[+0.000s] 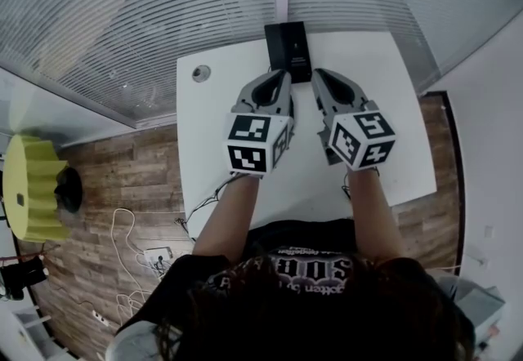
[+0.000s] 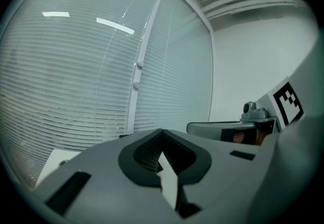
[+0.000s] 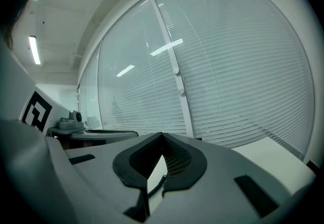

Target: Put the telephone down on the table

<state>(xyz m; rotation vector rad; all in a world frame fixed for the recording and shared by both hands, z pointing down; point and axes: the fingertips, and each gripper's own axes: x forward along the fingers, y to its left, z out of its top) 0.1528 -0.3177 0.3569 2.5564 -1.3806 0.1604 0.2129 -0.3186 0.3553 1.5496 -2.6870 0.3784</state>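
Observation:
The black telephone (image 1: 288, 47) lies flat at the far edge of the white table (image 1: 204, 122), against the window. In the head view my left gripper (image 1: 282, 75) and right gripper (image 1: 319, 75) sit side by side just short of the phone, tips pointing at it. Both are shut with nothing between the pads. In the left gripper view the left gripper (image 2: 162, 133) has its jaws pressed together, and the right gripper's body (image 2: 223, 129) shows beside it. The right gripper view shows the right gripper (image 3: 162, 137) equally closed. The phone is hidden behind the jaws in both gripper views.
Window blinds (image 1: 163, 8) run right behind the table's far edge. A round cable grommet (image 1: 201, 73) sits in the table's far left corner. Wooden floor lies to the left, with a yellow object (image 1: 33, 188) and loose cables (image 1: 139, 245) on it.

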